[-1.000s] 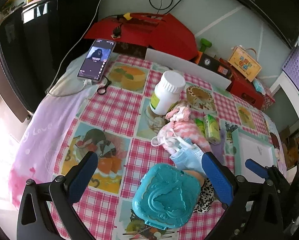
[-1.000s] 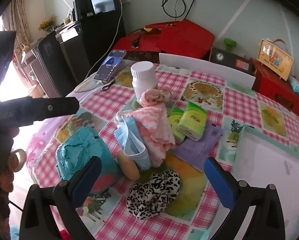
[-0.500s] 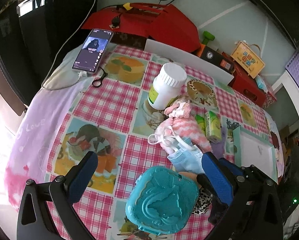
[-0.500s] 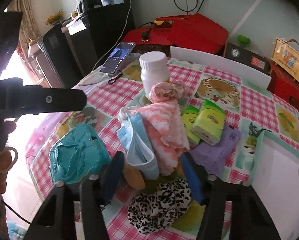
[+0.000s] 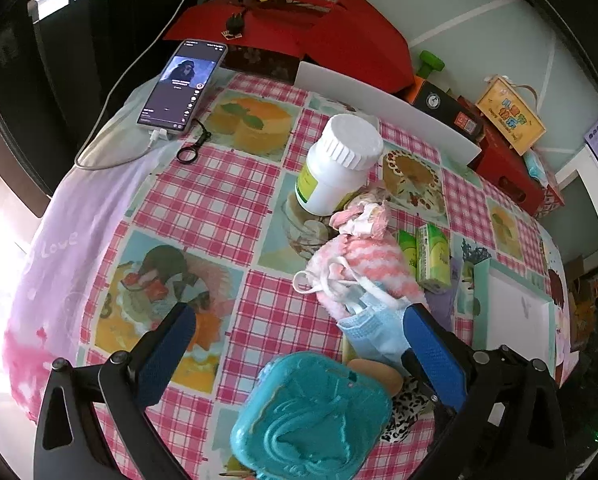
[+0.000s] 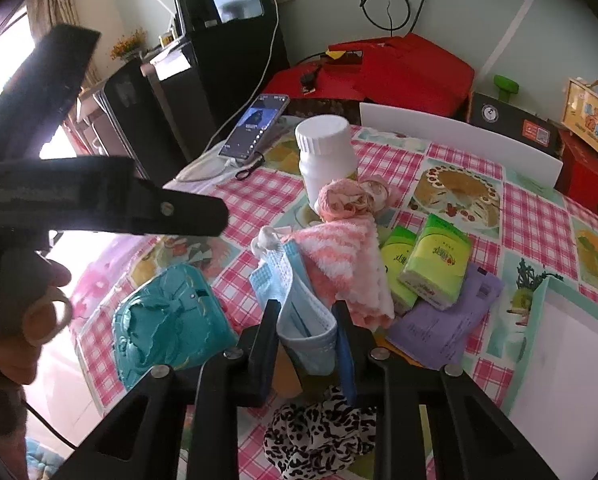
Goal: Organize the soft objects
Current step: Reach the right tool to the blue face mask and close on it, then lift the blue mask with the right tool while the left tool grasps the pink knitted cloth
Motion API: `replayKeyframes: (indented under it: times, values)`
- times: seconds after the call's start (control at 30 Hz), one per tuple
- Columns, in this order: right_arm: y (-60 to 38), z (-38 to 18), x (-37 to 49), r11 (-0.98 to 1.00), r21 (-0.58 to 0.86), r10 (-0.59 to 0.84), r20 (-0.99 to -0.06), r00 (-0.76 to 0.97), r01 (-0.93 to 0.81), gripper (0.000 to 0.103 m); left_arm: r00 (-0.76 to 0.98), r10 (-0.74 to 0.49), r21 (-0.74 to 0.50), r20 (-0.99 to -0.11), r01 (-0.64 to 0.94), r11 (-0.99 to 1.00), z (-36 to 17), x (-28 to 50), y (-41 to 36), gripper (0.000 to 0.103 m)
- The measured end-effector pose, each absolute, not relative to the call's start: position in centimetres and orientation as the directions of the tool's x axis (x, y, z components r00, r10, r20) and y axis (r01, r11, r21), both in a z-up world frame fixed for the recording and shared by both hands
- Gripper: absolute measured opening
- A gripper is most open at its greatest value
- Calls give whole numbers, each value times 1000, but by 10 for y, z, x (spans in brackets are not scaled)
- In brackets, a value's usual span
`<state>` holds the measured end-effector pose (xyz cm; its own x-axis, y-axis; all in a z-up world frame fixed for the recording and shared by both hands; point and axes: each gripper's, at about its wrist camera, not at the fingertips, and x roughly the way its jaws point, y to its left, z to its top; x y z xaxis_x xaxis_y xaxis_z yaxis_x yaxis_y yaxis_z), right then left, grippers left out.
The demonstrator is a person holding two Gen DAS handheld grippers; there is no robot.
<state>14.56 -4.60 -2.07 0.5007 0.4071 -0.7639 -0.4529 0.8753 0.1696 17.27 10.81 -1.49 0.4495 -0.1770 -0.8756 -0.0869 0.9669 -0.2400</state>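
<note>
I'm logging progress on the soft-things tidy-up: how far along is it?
Nothing looks sorted yet: the white tray holds nothing visible. In hand: the right gripper has just closed its fingers on the blue face mask. The left gripper is open over the teal case. Still in the pile: the pink striped cloth, leopard scrunchie and tissue packs.

Pale wall (image 6: pixel 479 8), perhaps a bright window (image 6: pixel 3 64)

Right tool (image 6: pixel 308 330) has just closed onto blue mask (image 6: pixel 299 320).
</note>
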Motion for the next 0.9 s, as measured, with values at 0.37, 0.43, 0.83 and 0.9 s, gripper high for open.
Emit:
replayKeyframes:
  times: [0.37, 0.43, 0.83, 0.9]
  values:
    - [-69, -11, 142, 861, 246, 470, -720, 510, -446, 27, 443, -161, -244, -882, -137, 960, -16, 180, 102, 103]
    - [-74, -7, 141, 857, 257, 481, -706, 519, -446, 27, 446, -157, -244, -881, -145, 959, -15, 181, 101, 103]
    - [-122, 33, 134, 881, 267, 466, -625, 626, -389, 27, 433, -155, -226, -888, -119, 967, -15, 189, 72, 103]
    - [-136, 41, 132, 895, 261, 443, -609, 657, -361, 27, 424, -146, -213, -894, -116, 970, -17, 192, 67, 103]
